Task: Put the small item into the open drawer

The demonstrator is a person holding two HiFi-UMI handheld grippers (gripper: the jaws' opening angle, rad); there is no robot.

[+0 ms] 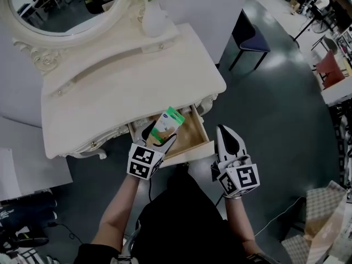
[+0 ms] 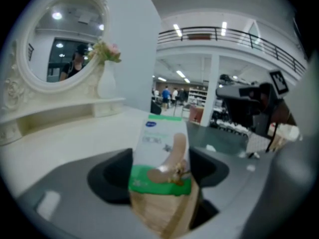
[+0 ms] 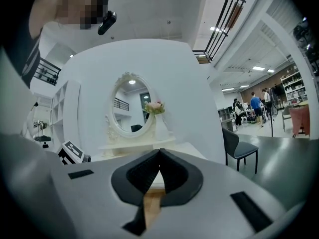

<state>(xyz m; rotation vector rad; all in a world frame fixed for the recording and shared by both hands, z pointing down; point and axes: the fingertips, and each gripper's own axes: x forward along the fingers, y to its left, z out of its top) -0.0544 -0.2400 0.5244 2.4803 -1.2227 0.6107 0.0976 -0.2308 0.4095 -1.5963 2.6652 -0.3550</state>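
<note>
The left claw (image 1: 159, 137) holds a green-and-white packet (image 1: 168, 122) over the open wooden drawer (image 1: 191, 135) of the white dressing table (image 1: 126, 87)

a cream dressing table (image 1: 126, 87) with an oval mirror (image 1: 60, 10) stands against a white wall (image 1: 203, 4) on a glossy dark grey floor (image 1: 275, 92), a dark chair (image 1: 250, 37) off its right edge.

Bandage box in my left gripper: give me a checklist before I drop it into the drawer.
1. Drawer pulled open: ok.
2. Left gripper shut on the bandage box: ok.
3. Box over the drawer opening, by the head view: ok.
4. Box's height above the drawer floor: cannot tell.
5. Right gripper out of the way, fingers together, empty, off the drawer's right side: ok.
</note>
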